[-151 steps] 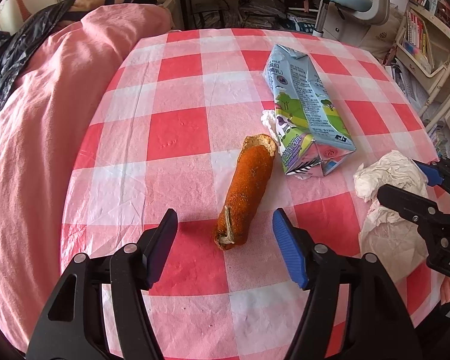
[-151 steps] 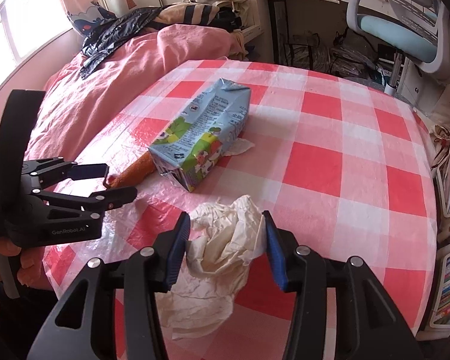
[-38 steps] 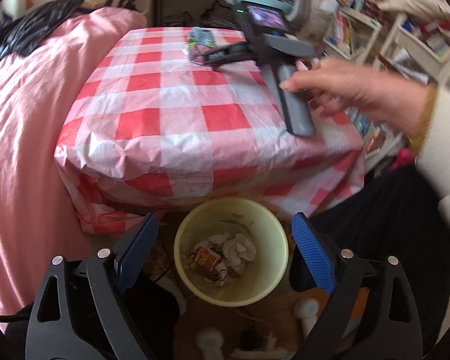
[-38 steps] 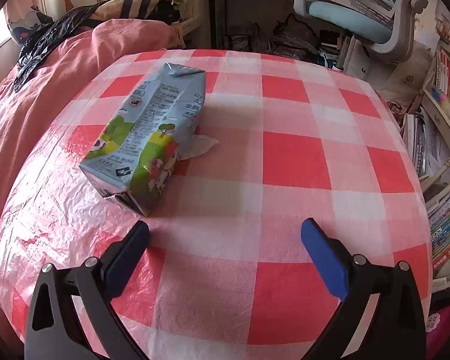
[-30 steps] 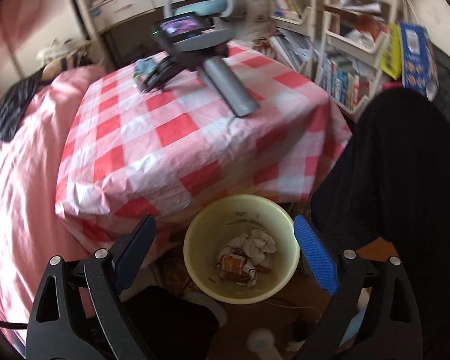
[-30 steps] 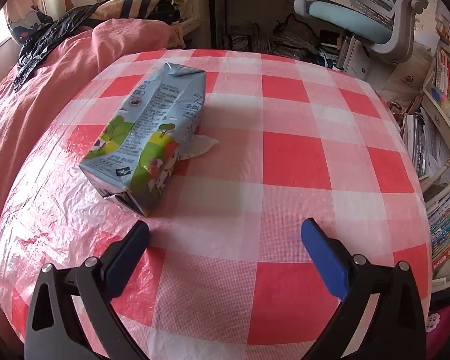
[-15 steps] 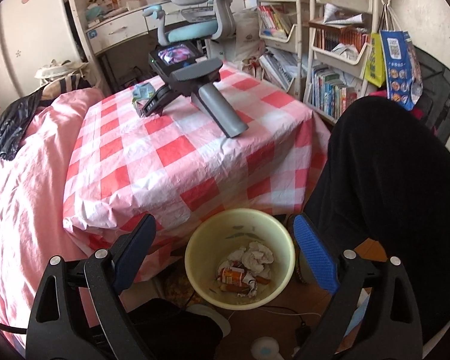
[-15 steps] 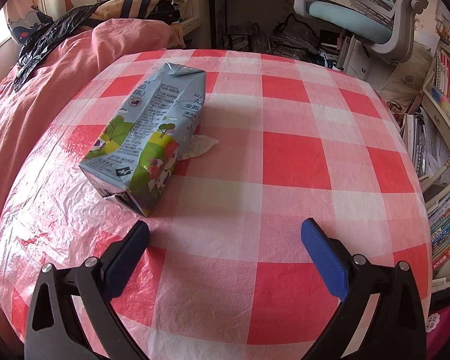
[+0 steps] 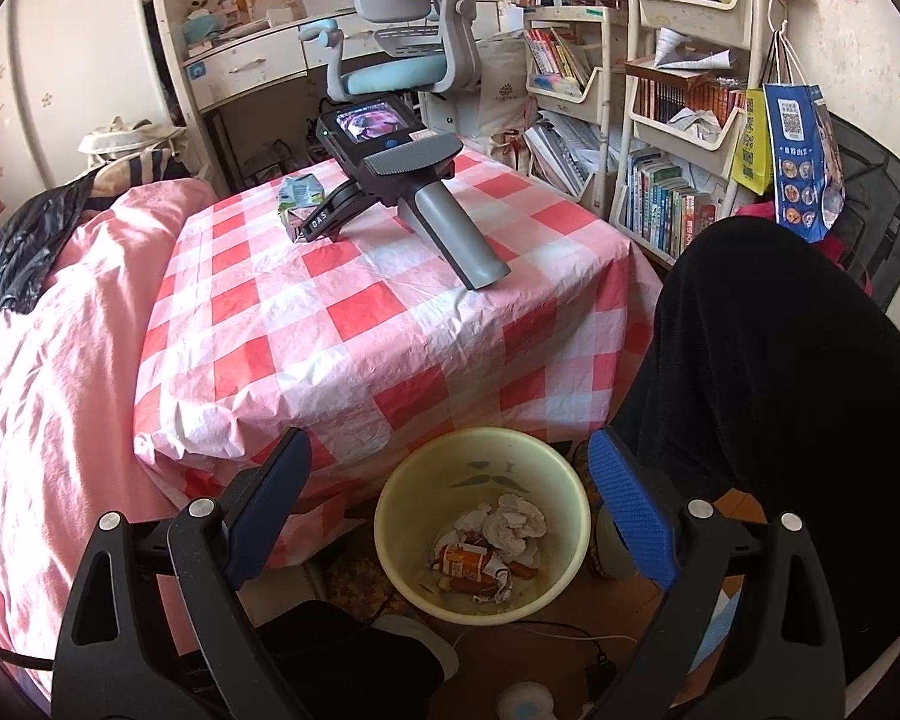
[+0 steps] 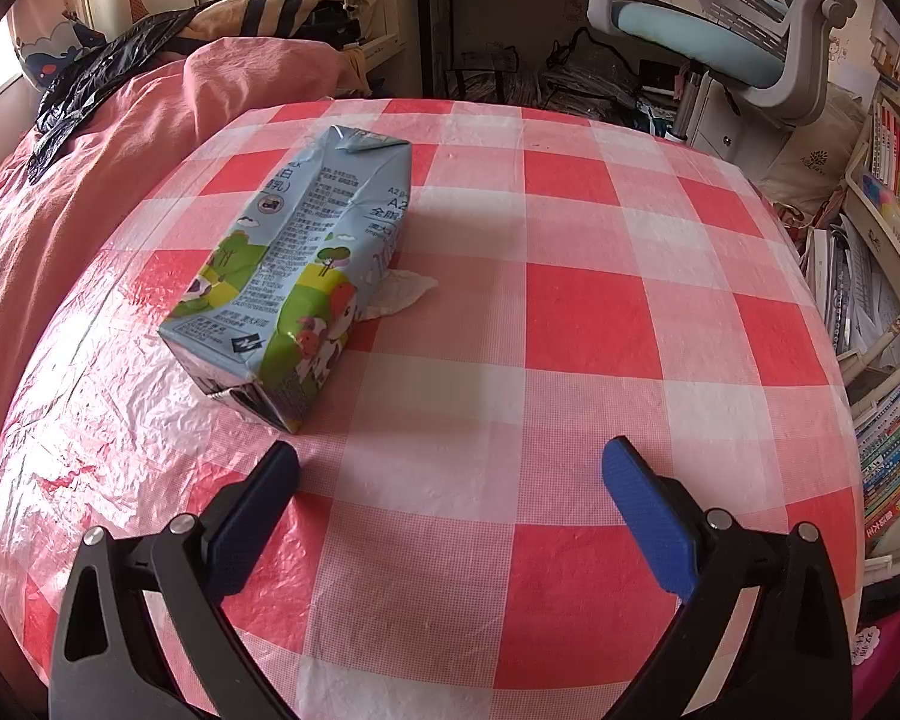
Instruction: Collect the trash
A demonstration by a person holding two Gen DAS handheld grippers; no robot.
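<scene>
In the left wrist view my left gripper (image 9: pixel 447 456) hangs open and empty above a yellow bin (image 9: pixel 390 516) on the floor by the table. Inside the bin lie crumpled white tissue (image 9: pixel 513 525) and an orange wrapper (image 9: pixel 462 561). The right gripper's body (image 9: pixel 390 180) rests on the checked tablecloth with no hand on its handle. Its fingers point at a blue-green milk carton (image 9: pixel 297 198). In the right wrist view my right gripper (image 10: pixel 450 480) is open, with the carton (image 10: pixel 294 276) lying on its side just ahead to the left. A small white tissue scrap (image 10: pixel 399 291) pokes out from under it.
A pink bedcover (image 9: pixel 48 360) borders the table's left side. A person's black-clad leg (image 9: pixel 780 390) is right of the bin. Bookshelves (image 9: pixel 678 120) and a desk chair (image 9: pixel 408 18) stand behind the table. Cables and small objects lie on the floor near the bin.
The left gripper has pulled up and back from the bin, widening its view. The hand has left the right gripper, which now lies still on the table.
</scene>
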